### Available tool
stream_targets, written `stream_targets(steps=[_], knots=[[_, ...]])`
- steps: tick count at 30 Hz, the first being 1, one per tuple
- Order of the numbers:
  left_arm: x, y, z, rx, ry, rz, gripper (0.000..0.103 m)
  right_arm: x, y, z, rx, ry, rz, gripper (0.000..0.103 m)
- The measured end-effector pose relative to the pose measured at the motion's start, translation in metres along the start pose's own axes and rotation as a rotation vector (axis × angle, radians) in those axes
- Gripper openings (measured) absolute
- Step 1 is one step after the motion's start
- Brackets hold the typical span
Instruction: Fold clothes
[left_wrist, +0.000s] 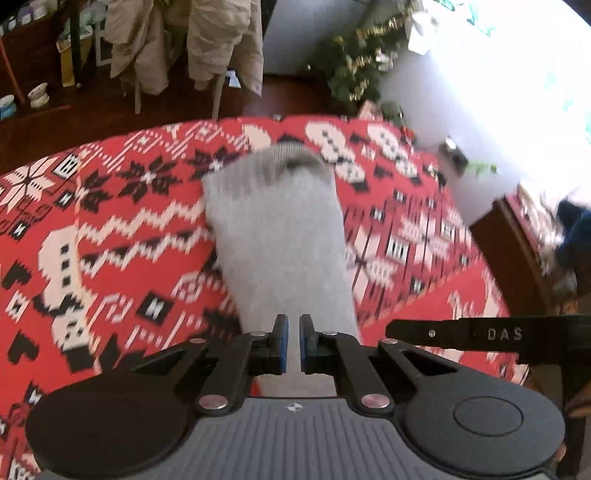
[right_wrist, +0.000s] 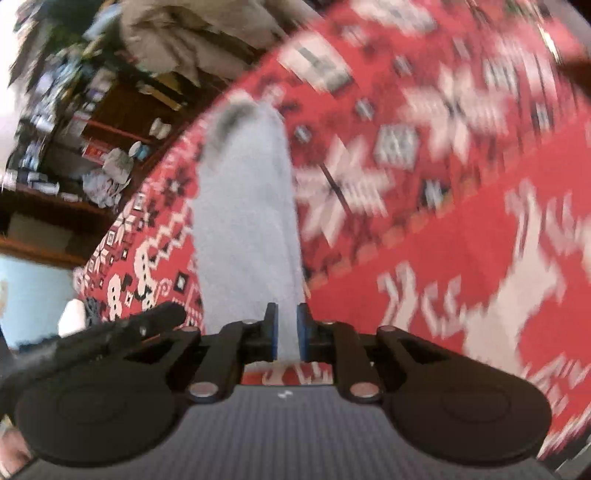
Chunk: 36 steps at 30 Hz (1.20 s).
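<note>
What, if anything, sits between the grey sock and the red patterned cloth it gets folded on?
Nothing visible. The grey sock is pinched at its near end by both the left gripper and the right gripper, stretching over bare red patterned cloth.

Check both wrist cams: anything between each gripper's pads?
Yes, the grey sock. In the left wrist view the left gripper pinches its near end; in the right wrist view the right gripper does too. Red patterned cloth lies beneath.

Both grippers hang above the grey sock (left_wrist: 273, 236): the left gripper (left_wrist: 293, 343) and right gripper (right_wrist: 287, 332) each have jaws nearly closed, pinching its near end.
</note>
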<state>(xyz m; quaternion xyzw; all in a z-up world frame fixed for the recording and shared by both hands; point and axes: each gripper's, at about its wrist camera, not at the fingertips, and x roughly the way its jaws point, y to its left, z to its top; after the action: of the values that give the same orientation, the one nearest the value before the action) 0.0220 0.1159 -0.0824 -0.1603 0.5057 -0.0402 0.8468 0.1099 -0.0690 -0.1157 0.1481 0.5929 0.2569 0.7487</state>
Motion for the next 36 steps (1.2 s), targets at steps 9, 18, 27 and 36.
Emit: stream_targets(steps=[9, 18, 27, 36], knots=[[0.047, 0.010, 0.004, -0.018, 0.083, 0.017, 0.006, 0.042, 0.051, 0.063, -0.167, -0.036, -0.060, 0.013], [0.036, 0.046, 0.035, -0.111, 0.036, -0.017, 0.008, 0.059, 0.023, 0.075, -0.070, 0.014, -0.071, 0.016], [0.063, 0.087, 0.099, -0.034, -0.002, 0.029, 0.022, 0.049, 0.017, 0.102, -0.081, 0.018, -0.102, 0.023], [0.107, 0.079, 0.128, 0.165, 0.065, -0.054, 0.026, 0.059, 0.031, 0.129, -0.099, -0.008, -0.110, 0.024]])
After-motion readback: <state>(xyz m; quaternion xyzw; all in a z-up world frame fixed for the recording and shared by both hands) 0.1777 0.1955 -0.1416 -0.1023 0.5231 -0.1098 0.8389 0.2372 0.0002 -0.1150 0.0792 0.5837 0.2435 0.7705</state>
